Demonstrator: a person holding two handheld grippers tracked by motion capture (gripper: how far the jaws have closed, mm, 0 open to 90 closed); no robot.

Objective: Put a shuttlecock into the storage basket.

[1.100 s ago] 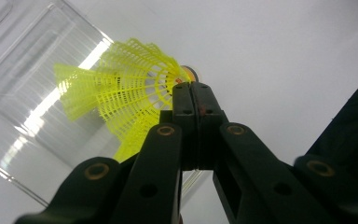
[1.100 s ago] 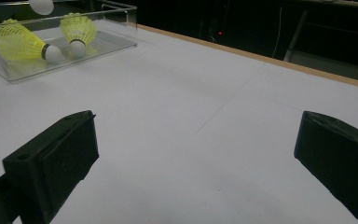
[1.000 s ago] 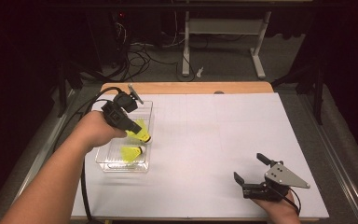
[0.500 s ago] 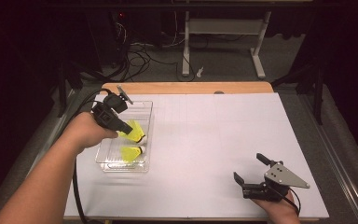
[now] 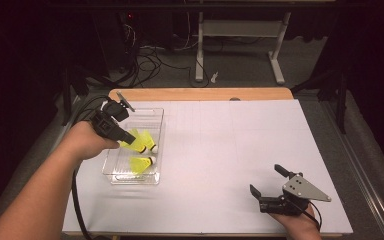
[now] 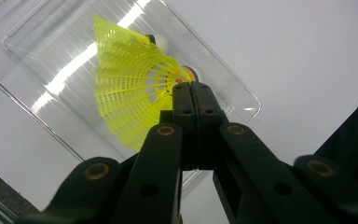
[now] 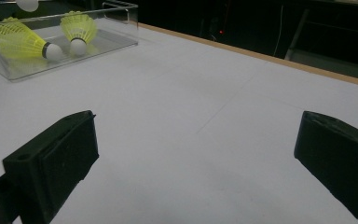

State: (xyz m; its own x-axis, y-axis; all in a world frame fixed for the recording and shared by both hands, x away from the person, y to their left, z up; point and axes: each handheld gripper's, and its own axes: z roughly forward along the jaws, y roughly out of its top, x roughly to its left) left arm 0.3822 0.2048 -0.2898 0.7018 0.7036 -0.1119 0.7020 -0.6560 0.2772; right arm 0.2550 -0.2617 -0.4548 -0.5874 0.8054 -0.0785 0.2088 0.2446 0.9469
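2 shuttlecocks (image 5: 144, 154) in the box (image 5: 158, 131) — table's (image 5: 240, 150) left side — right gripper (image 5: 269, 189) near-right corner

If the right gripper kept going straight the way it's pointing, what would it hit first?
Probably nothing: the right gripper, jaws open, points across bare white table. The clear box with shuttlecocks lies off to one side, though depth is hard to judge.

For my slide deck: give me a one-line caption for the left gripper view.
Shut hand-held gripper pinching a yellow shuttlecock by its skirt above a clear plastic tray.
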